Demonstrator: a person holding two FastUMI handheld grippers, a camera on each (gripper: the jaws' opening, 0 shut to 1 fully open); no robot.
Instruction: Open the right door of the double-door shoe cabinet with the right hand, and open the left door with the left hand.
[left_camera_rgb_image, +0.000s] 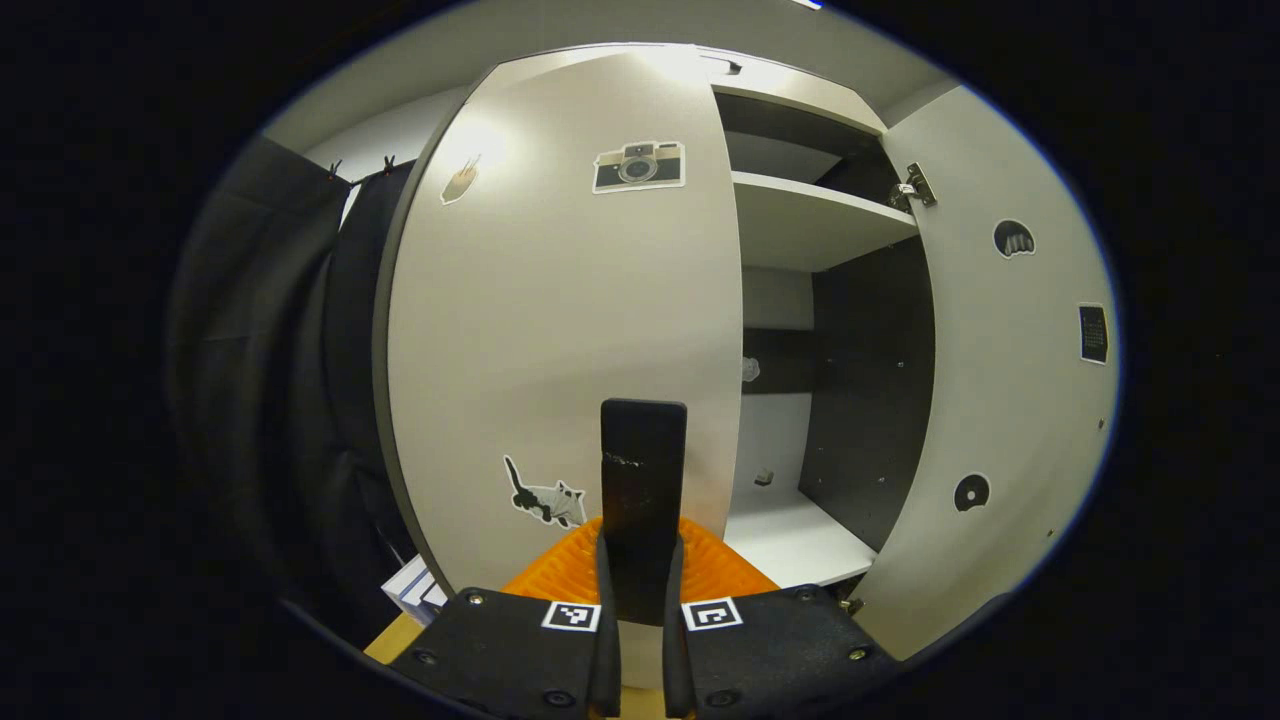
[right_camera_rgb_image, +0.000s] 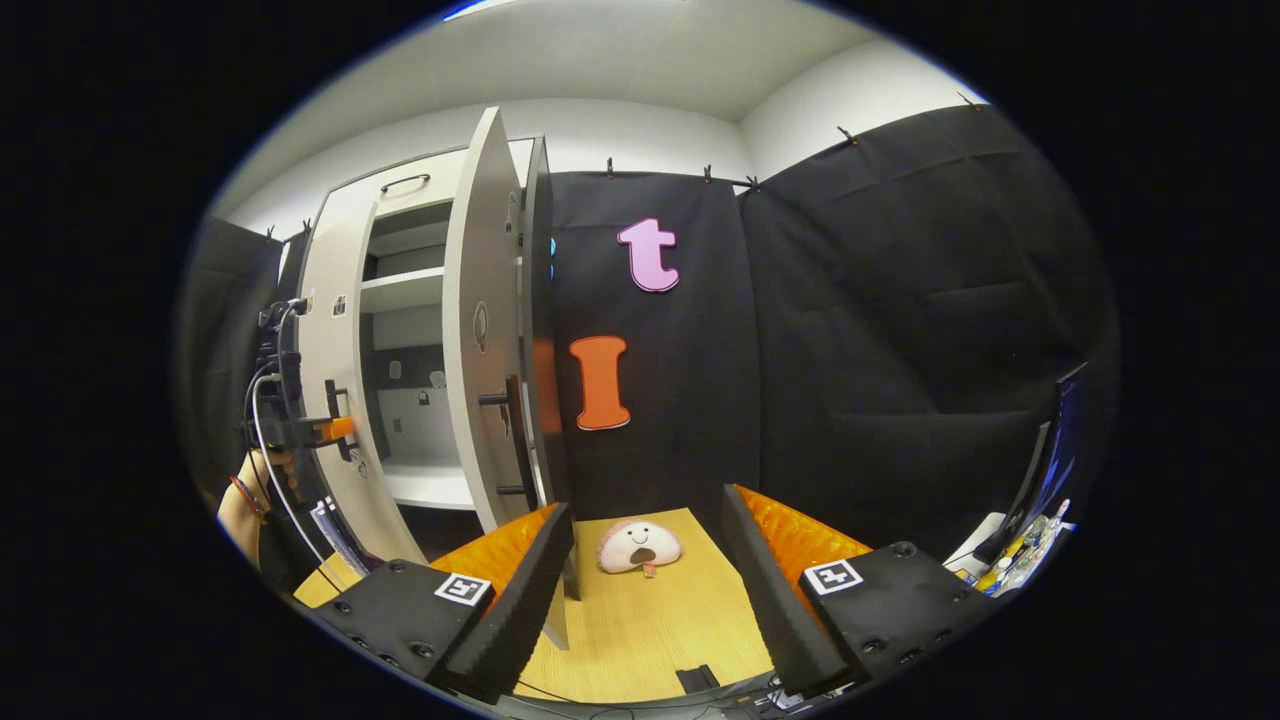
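Left gripper view. Nearest the camera, the left gripper is clamped on the dark vertical handle of the left door; both fingers press against the handle's sides. The left door fills the middle of the view and stands close to the camera, with a camera sticker near its top and a cat sticker low down. To the right of its edge, the cabinet interior is exposed: a white shelf above and a white floor panel below. The right door stands swung wide, its hinge visible at the top.

Step in hand, as a judgement: the right door is done; the left door is part-way, gripped by its handle. The next move calls for pulling the handle along the door's arc, away from the cabinet, while keeping the grip square.

How far the left door has swung cannot be read here. The lower end of the handle is hidden behind the fingers.

Right gripper view. The right gripper is released, fingers spread wide, holding nothing, above a wooden surface where a small plush toy lies. The shoe cabinet stands at left, well apart. The left gripper shows at the left door's handle, small and far; a hand is cut off at the edge. The cabinet's base is hidden behind the fingers.
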